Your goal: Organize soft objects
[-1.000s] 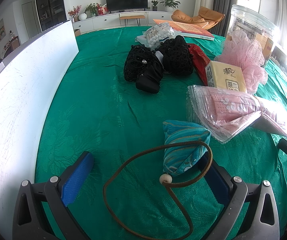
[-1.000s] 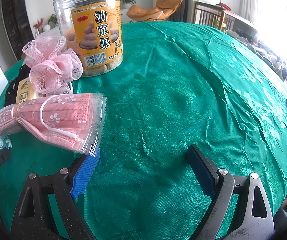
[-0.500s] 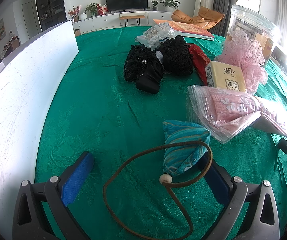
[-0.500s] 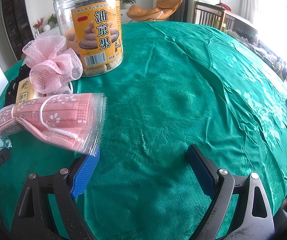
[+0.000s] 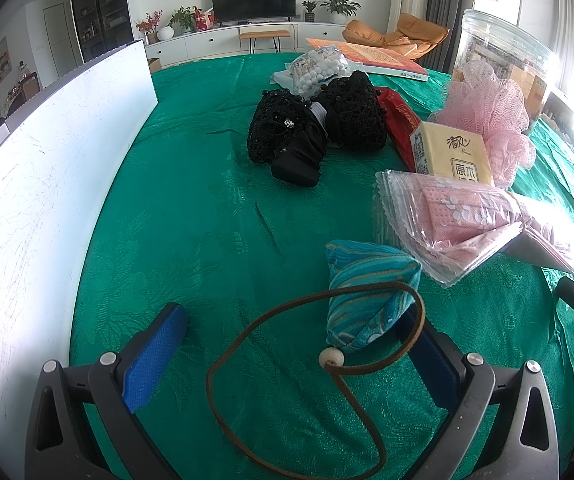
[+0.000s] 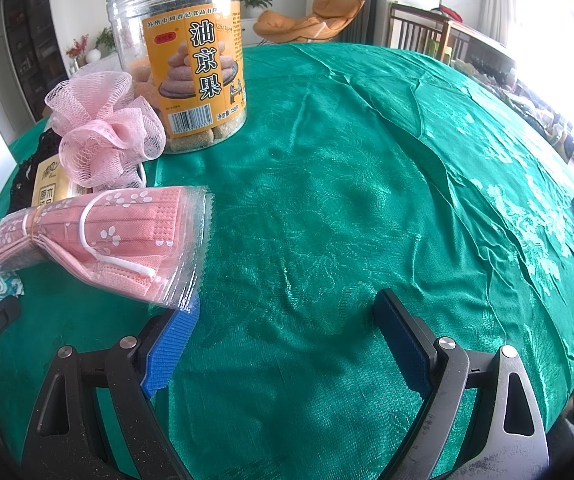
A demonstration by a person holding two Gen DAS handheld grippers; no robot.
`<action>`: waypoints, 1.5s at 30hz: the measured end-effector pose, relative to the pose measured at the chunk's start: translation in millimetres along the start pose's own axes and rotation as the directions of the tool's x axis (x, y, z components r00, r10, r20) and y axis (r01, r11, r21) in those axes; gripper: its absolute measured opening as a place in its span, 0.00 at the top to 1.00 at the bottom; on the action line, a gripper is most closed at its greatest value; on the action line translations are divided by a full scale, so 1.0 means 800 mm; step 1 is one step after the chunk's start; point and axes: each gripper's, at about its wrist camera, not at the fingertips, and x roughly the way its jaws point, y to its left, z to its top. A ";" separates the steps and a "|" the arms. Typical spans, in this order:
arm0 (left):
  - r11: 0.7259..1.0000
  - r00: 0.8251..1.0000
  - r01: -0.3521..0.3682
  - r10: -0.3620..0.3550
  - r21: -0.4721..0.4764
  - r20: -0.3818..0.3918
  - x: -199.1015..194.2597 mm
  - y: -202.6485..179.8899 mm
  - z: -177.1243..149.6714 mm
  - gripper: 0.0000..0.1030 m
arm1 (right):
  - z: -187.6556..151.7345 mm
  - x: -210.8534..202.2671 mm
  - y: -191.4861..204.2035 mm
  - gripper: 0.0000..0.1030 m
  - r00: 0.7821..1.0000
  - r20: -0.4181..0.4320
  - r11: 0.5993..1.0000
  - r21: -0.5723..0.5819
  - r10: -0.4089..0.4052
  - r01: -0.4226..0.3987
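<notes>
Left gripper (image 5: 293, 334) jaws spread wide; teal striped fabric pouch (image 5: 365, 294) with brown cord lies against right finger. Right gripper (image 6: 287, 320) wide, empty; bagged pink masks (image 6: 99, 240) overlap its left fingertip.

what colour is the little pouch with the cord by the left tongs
Teal with gold and white stripes, pouch; clearest in the left wrist view.

Living room: wall-mounted television (image 5: 253, 1), white low cabinet (image 5: 223, 42), orange lounge chair (image 6: 307, 20), bright daylit windows (image 6: 567, 20).

Both the left gripper (image 5: 291, 340) and the right gripper (image 6: 287, 328) have dark grey triangular-cutout frames, silver screws behind the fingers (image 5: 155, 356), and ribbed blue pads.
</notes>
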 end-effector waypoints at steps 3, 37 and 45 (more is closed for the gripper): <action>1.000 1.000 0.000 0.000 0.000 0.000 0.000 0.000 0.000 0.00 | 0.000 0.000 0.000 0.12 1.000 0.000 1.000 0.000 0.000 0.000; 1.000 1.000 0.001 -0.001 0.000 0.000 0.000 0.000 0.000 0.00 | 0.012 -0.053 -0.001 0.12 0.946 0.155 0.958 -0.043 0.286 -0.283; 1.000 1.000 0.000 0.000 0.000 0.000 0.000 0.000 0.000 0.00 | 0.042 -0.022 0.155 0.15 0.961 -0.123 0.642 -0.722 0.247 -0.257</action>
